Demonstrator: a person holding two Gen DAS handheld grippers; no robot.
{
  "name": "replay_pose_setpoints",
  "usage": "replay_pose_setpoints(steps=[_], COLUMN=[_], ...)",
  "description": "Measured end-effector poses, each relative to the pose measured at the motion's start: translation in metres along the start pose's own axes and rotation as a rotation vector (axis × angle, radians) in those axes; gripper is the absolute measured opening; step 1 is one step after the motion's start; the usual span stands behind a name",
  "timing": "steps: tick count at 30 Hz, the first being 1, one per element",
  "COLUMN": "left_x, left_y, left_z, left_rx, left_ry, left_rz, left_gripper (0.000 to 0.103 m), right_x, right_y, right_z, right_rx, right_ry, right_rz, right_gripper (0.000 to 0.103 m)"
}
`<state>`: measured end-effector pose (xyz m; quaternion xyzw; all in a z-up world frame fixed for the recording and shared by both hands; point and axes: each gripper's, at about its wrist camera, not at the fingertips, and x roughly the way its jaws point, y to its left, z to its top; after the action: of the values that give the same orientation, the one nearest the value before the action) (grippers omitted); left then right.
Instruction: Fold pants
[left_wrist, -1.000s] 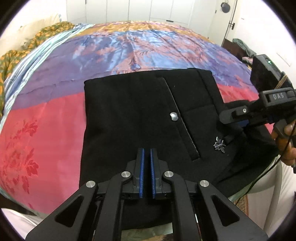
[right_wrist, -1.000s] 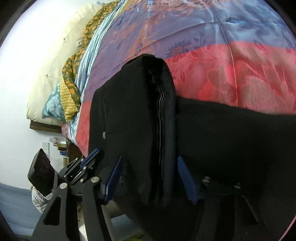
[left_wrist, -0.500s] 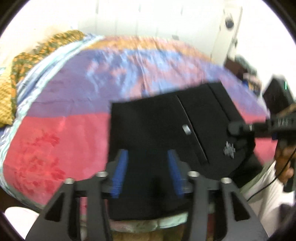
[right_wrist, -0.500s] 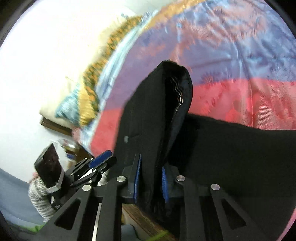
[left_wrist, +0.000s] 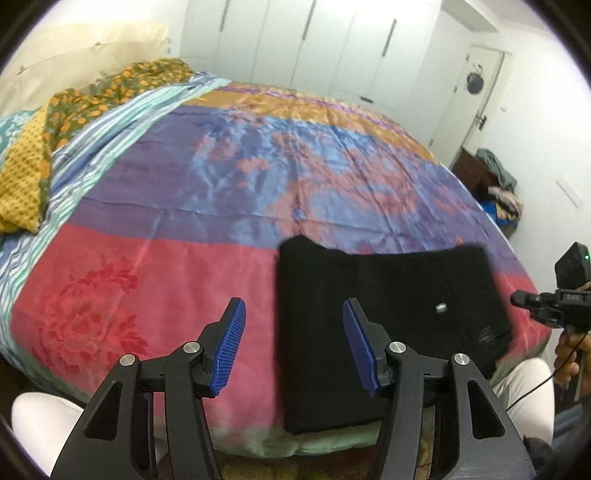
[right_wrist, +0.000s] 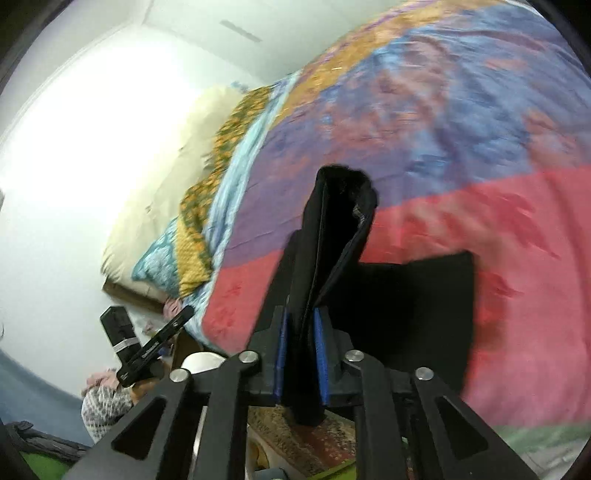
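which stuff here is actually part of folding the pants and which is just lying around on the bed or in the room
Part of the job:
- black folded pants
- right gripper, shut on a raised fold of the pants
- left gripper, open, holding nothing

Just lying about:
- red, purple and blue patterned bedspread
- yellow and orange patterned cloth
- cream pillow
- pile of clothes by the wall

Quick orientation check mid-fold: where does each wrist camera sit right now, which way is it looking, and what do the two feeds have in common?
Left wrist: on the left gripper, looking down across the bed; open, empty fingers, the black pants, a hand under the right gripper.
Right wrist: on the right gripper, shut on a raised pants fold, facing the pillows.
Shared: pants, bedspread, pillows.
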<state>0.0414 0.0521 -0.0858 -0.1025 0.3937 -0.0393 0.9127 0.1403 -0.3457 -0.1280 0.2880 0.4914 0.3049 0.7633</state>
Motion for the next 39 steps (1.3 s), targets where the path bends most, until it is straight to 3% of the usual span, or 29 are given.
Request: replay_pose_setpoints(steps=[4, 5, 7, 8, 9, 11, 18, 20, 22, 23, 26, 29, 31, 33, 35, 37, 39], left_x=[0.022, 0.024, 0.027, 0.027, 0.026, 0.026, 0.036, 0.045, 0.048, 0.048, 0.037, 0.022, 0.022, 0.032, 0.052, 0.068, 0.067], left_y=[-0.021, -0.024, -0.028, -0.028, -0.028, -0.026, -0.028, -0.030, -0.033, -0.034, -0.036, -0.042, -0.049, -0.057, -0.066, -0.073, -0.075], left_z=[-0.009, -0.011, -0.014, -0.016, -0.017, -0.019, -0.029, -0.035, -0.040, -0.041, -0.039, -0.031, -0.030, -0.032, -0.039, -0.047, -0.048], left_rx=[0.062, 0.069, 0.074, 0.067, 0.062, 0.056, 0.064, 0.072, 0.089, 0.097, 0.107, 0.107, 0.124, 0.145, 0.180, 0.226, 0.239], left_ry=[0.053, 0.060, 0.070, 0.072, 0.072, 0.076, 0.108, 0.137, 0.153, 0.158, 0.143, 0.107, 0.095, 0.109, 0.165, 0.225, 0.234], left_rz=[-0.003, 0.000, -0.005, -0.011, -0.014, -0.013, -0.011, -0.012, -0.004, 0.000, 0.004, -0.021, -0.029, -0.030, -0.014, 0.037, 0.068], left_gripper=[0.057, 0.057, 0.057, 0.057, 0.057, 0.057, 0.057, 0.057, 0.057, 0.057, 0.057, 0.058, 0.066, 0.066, 0.066, 0.065, 0.062], right_x=[0.002, 0.007, 0.013, 0.015, 0.016, 0.015, 0.053, 0.069, 0.080, 0.085, 0.082, 0.052, 0.033, 0.030, 0.044, 0.056, 0.051], right_y=[-0.041, -0.043, -0.039, -0.035, -0.033, -0.032, -0.045, -0.056, -0.059, -0.057, -0.034, 0.001, 0.006, -0.010, -0.034, -0.046, -0.036], right_z=[-0.010, -0.014, -0.018, -0.019, -0.019, -0.017, -0.013, -0.011, -0.009, -0.007, -0.005, -0.004, -0.008, -0.014, -0.026, -0.034, -0.029], right_rx=[0.077, 0.062, 0.044, 0.048, 0.054, 0.074, 0.094, 0.136, 0.150, 0.137, 0.039, -0.054, -0.086, -0.073, -0.060, -0.057, -0.061], right_ry=[0.018, 0.033, 0.047, 0.045, 0.041, 0.026, 0.192, 0.231, 0.246, 0.258, 0.241, 0.183, 0.153, 0.149, 0.198, 0.228, 0.202], right_rz=[-0.112, -0.151, -0.132, -0.114, -0.100, -0.064, -0.081, -0.019, 0.024, 0.025, -0.008, 0.020, 0.018, -0.049, -0.170, -0.232, -0.259], right_gripper=[0.001, 0.005, 0.007, 0.019, 0.047, 0.066, 0.066, 0.066, 0.052, 0.024, 0.020, 0.019, 0.019, 0.019, 0.020, 0.025, 0.042])
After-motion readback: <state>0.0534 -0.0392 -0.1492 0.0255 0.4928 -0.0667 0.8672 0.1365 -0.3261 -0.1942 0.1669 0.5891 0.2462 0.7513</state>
